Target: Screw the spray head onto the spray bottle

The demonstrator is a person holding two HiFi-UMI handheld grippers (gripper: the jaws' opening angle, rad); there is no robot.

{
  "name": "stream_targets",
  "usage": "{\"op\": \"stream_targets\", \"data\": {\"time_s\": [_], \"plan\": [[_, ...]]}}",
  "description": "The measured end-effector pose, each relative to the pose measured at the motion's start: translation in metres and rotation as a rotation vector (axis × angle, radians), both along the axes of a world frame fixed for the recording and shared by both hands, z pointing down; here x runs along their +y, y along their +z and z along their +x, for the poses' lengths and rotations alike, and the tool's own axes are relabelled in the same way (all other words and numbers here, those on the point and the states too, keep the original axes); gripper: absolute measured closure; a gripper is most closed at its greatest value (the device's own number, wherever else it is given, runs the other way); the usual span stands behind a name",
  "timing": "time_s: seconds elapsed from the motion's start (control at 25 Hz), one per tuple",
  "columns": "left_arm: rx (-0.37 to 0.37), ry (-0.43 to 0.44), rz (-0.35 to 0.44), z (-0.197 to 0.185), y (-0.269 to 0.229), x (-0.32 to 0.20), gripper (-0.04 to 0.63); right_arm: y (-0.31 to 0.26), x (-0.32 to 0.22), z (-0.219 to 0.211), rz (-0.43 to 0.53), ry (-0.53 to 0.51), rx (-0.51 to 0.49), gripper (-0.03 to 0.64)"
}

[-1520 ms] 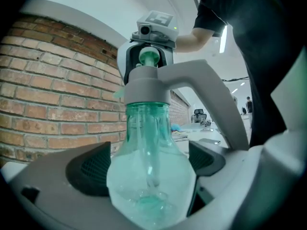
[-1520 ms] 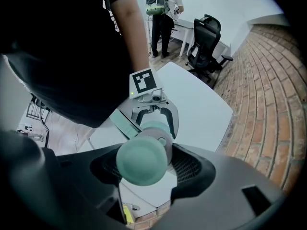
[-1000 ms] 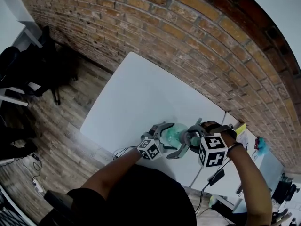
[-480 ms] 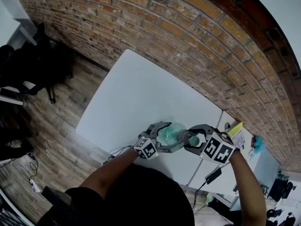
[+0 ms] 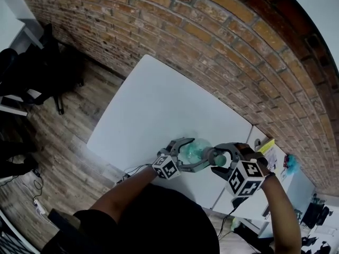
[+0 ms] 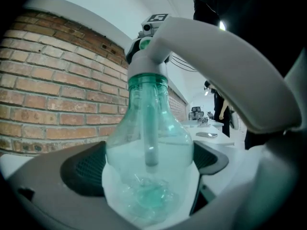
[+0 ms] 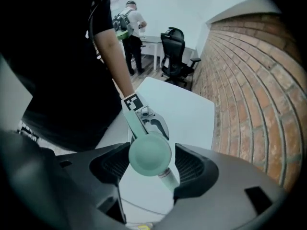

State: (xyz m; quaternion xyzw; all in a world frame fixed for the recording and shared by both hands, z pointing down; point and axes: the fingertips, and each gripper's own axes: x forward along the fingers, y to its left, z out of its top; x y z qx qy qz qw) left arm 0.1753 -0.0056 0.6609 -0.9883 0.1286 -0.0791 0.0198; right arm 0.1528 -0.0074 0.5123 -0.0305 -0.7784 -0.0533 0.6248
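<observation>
While the right gripper (image 7: 152, 166) is pinching the green spray head (image 7: 149, 152), the left gripper (image 6: 147, 166) is squeezing the spray bottle (image 6: 148, 128) over the white table (image 5: 153, 110). If the head is going on crooked, it could be jamming, or the bottle slipping.

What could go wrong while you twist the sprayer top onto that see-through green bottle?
The clear green plastic bottle is smooth and round, so it might spin or slip in the left gripper as the right gripper turns the pale green spray head. If the head tilts, its threads may jam. The bottle seems to hold liquid, which could spill.
</observation>
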Motion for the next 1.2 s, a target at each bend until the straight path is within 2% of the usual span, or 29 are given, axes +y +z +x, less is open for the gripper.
{"op": "stream_targets", "data": {"time_s": [0.2, 0.32, 0.4, 0.6, 0.96, 1.2], "plan": [[-0.004, -0.001, -0.004, -0.001, 0.001, -0.001, 0.049, 0.006, -0.001, 0.004, 0.125, -0.365, 0.162, 0.345], [0.000, -0.003, -0.004, 0.000, 0.001, -0.001, 0.049, 0.010, 0.003, 0.005, 0.127, -0.459, 0.210, 0.347], [0.005, -0.005, 0.002, 0.002, 0.003, -0.001, 0.049, 0.012, 0.002, 0.005, 0.122, -0.437, 0.227, 0.347], [0.029, -0.004, -0.030, -0.001, 0.003, 0.000, 0.049, 0.013, 0.002, 0.002, 0.060, -0.259, 0.159, 0.347], [-0.031, -0.009, -0.108, -0.009, 0.036, 0.006, 0.051, 0.012, 0.001, 0.001, 0.073, -0.219, 0.138, 0.345], [-0.020, -0.026, -0.111, -0.005, 0.035, 0.003, 0.051, 0.012, 0.000, -0.003, 0.021, -0.006, 0.050, 0.345]]}}
